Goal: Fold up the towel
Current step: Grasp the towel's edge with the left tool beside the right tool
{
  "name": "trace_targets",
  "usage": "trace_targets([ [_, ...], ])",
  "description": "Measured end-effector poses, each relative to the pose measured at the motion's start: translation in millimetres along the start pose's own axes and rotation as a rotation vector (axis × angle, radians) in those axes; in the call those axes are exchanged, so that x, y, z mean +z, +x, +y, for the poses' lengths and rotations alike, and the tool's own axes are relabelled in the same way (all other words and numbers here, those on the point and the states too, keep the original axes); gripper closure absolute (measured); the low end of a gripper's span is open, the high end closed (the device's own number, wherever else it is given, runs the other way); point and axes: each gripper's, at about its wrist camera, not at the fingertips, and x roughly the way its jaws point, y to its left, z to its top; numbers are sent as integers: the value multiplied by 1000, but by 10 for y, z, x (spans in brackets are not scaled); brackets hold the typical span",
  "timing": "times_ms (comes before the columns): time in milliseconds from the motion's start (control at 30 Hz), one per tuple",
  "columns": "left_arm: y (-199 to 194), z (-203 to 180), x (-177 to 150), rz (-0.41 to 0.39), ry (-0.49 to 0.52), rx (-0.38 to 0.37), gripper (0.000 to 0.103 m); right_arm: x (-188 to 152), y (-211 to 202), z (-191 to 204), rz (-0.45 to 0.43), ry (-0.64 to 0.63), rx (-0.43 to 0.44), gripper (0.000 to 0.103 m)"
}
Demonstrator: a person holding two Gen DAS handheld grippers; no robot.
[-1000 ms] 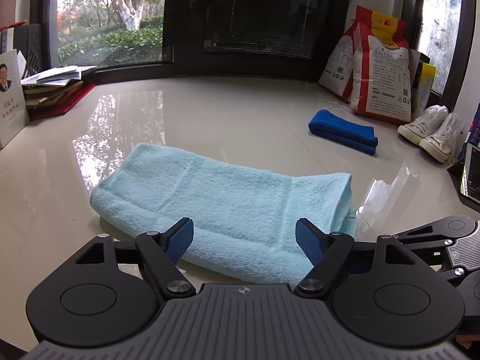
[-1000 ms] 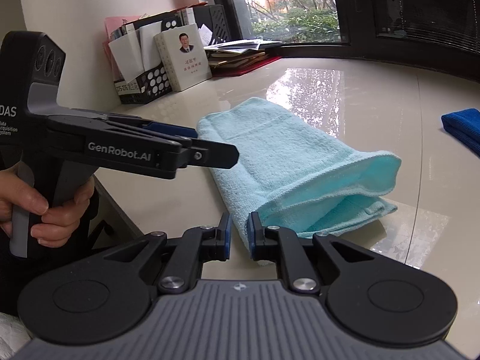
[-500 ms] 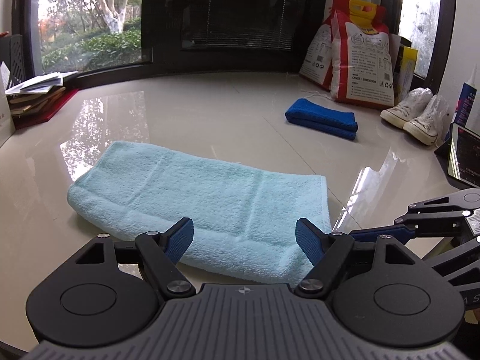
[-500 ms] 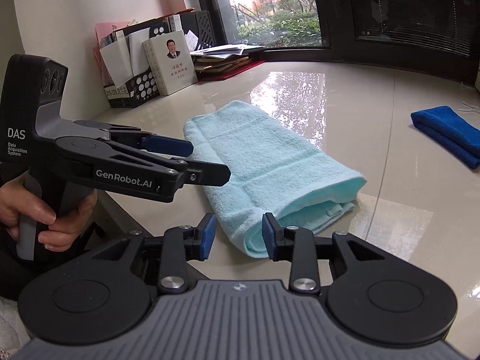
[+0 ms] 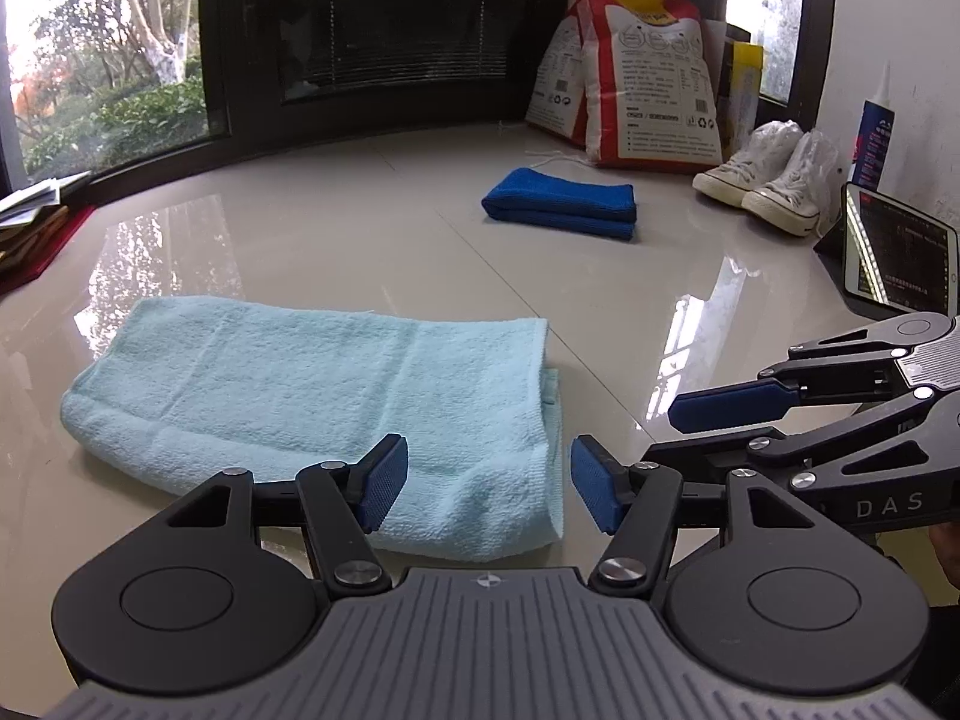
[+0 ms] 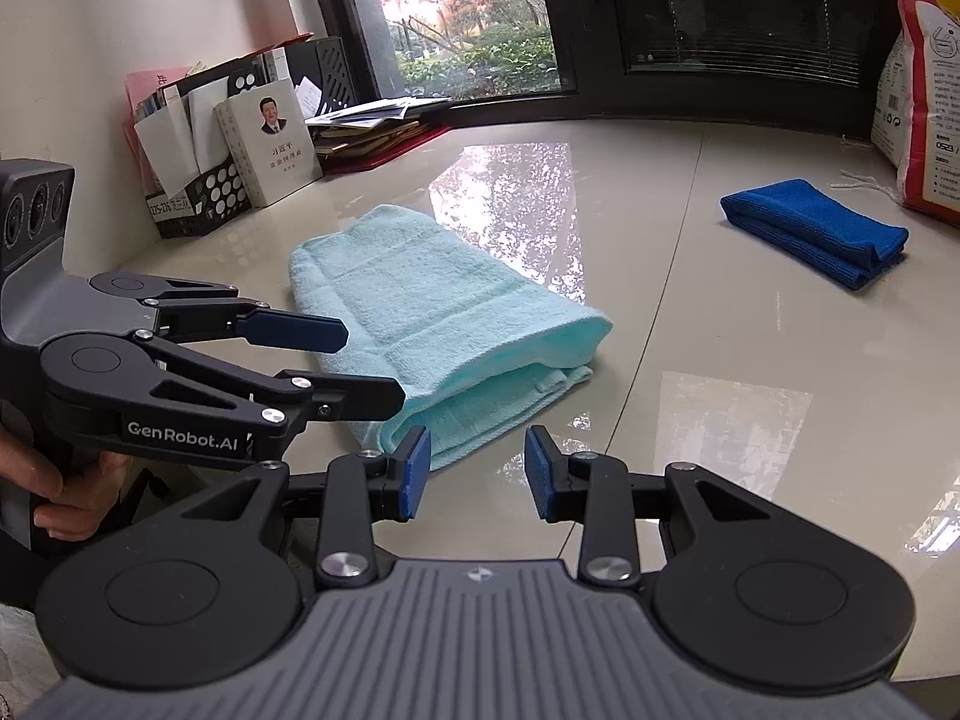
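On the shiny pale table (image 5: 372, 228), a folded light blue fluffy towel (image 5: 312, 402) lies flat, left gripper (image 5: 487, 483) closing a bit, right gripper (image 6: 477, 471) apart, both empty, small dark blue folded cloth (image 5: 561, 210) far right

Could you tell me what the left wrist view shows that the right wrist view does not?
Only the left wrist view shows the white sneakers and the lit tablet. Only the right wrist view shows the book rack and the hand on the left gripper. Both show the light towel, the blue cloth, the red bags and both grippers; the right gripper holds nothing.
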Motion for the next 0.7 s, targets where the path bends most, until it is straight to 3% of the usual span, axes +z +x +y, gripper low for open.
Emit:
trace_targets([
  [133, 56, -75, -20, 19, 35, 34, 62, -13, -26, -47, -2, 7, -7, 68],
  [367, 69, -2, -30, 35, 18, 48, 74, -18, -8, -74, 2, 16, -5, 67],
  [700, 61, 129, 3, 34, -53, 59, 74, -16, 37, -71, 12, 15, 0, 67],
])
